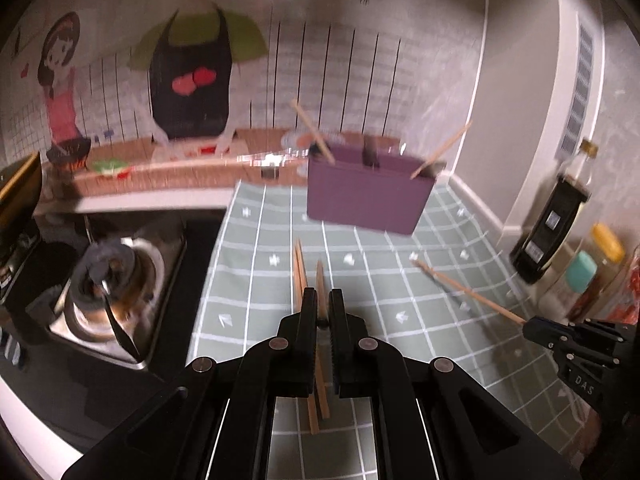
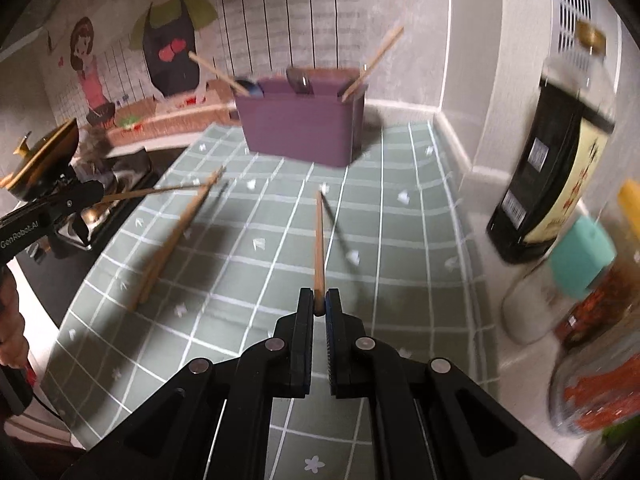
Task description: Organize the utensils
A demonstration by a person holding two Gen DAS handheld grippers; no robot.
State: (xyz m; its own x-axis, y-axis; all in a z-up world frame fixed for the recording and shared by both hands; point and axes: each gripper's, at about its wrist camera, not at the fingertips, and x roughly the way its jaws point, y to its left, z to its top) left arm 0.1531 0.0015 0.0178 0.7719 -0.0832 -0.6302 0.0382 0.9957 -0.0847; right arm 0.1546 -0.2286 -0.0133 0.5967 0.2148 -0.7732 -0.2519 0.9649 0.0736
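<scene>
My left gripper (image 1: 322,296) is shut on a wooden chopstick (image 2: 152,191), which juts out over the green checked mat (image 2: 400,240). My right gripper (image 2: 319,296) is shut on a second chopstick (image 2: 319,240) that points toward the purple utensil holder (image 2: 300,128). Both sticks hang above the mat. Two or three loose chopsticks (image 2: 172,240) lie on the mat at the left. The purple holder (image 1: 368,196) stands at the back of the mat with a chopstick leaning out at each end and a dark item in the middle. The right gripper (image 1: 528,324) shows at the left wrist view's right edge.
A gas burner (image 1: 112,280) sits in a black hob left of the mat. A dark sauce bottle (image 2: 552,176) and several jars (image 2: 580,264) stand along the right wall. A dark pot (image 2: 44,160) is at the far left. A cartoon sticker covers the tiled back wall.
</scene>
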